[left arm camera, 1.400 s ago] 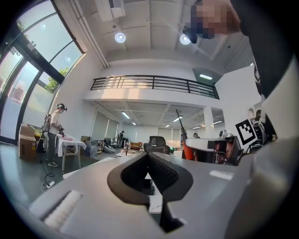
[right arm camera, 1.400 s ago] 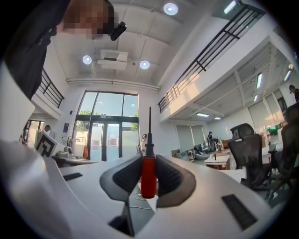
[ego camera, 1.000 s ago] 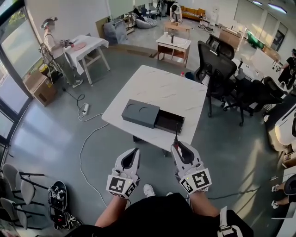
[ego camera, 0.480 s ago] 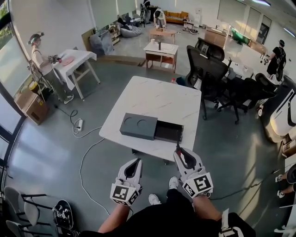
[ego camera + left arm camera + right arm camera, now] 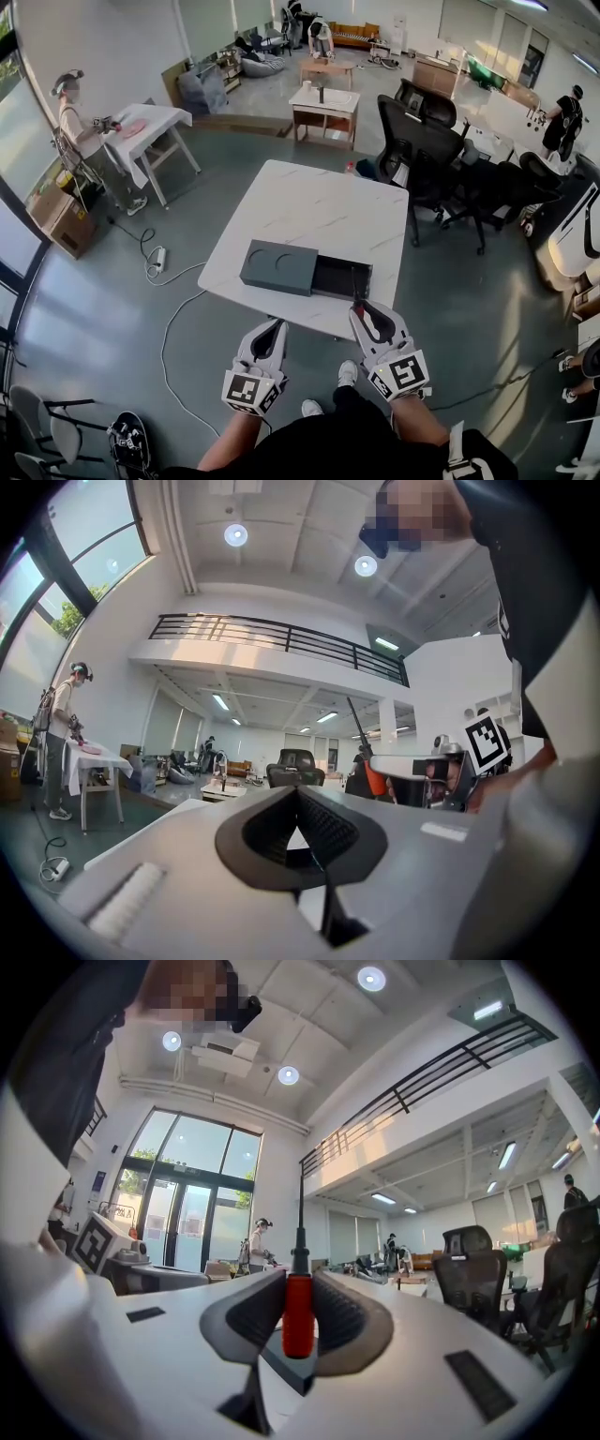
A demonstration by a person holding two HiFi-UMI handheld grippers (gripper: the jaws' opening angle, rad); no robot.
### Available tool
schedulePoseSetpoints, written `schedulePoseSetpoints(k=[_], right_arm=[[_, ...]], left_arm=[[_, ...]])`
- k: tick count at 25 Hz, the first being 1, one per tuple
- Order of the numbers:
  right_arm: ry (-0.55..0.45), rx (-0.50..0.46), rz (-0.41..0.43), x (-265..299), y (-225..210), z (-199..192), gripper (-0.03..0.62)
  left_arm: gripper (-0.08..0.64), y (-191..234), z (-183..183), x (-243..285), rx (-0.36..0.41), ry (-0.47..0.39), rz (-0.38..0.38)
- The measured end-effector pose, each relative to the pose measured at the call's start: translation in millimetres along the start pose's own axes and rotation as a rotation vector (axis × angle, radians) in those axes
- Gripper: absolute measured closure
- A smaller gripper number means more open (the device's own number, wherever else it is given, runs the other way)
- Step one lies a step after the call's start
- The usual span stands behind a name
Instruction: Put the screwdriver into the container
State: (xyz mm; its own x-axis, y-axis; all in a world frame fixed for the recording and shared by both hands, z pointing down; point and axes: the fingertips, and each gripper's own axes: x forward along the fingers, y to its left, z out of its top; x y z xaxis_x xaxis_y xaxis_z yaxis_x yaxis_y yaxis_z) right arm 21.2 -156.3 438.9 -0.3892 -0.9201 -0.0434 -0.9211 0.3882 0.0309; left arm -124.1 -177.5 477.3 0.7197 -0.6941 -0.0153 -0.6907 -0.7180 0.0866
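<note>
Stepping nearer the white table (image 5: 319, 202) than a second ago, carrying the red-handled screwdriver (image 5: 298, 1312) shaft-up, clamped in the right gripper (image 5: 362, 309), now at the grey container (image 5: 277, 266), its open drawer (image 5: 342, 278) just ahead, left gripper (image 5: 277, 325) pinched together on nothing, insertion likely next.

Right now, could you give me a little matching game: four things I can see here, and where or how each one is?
1. screwdriver
2. left tongs
3. container
4. office chair

a. on the white table, slid open
b. on the floor beside the table
c. clamped in the right tongs
d. shut, empty

Pairs: 1-c, 2-d, 3-a, 4-b
</note>
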Motion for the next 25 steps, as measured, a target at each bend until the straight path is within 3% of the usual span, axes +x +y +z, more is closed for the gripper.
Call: schedulePoseSetpoints(k=[12, 18, 25], right_arm=[[-0.016, -0.018, 0.035, 40.4, -58.3, 4.5, 0.497], [-0.045, -0.046, 0.121, 58.3, -84.6, 4.8, 0.497], [-0.020, -0.009, 0.139, 75.2, -121.2, -14.7, 0.497]], left_arm=[[0.551, 29.8, 18.4, 65.0, 0.023, -0.015, 0.075], [0.551, 28.6, 20.8, 100.6, 0.053, -0.028, 0.109], [0.551, 21.6, 12.6, 137.4, 0.054, -0.005, 0.146]])
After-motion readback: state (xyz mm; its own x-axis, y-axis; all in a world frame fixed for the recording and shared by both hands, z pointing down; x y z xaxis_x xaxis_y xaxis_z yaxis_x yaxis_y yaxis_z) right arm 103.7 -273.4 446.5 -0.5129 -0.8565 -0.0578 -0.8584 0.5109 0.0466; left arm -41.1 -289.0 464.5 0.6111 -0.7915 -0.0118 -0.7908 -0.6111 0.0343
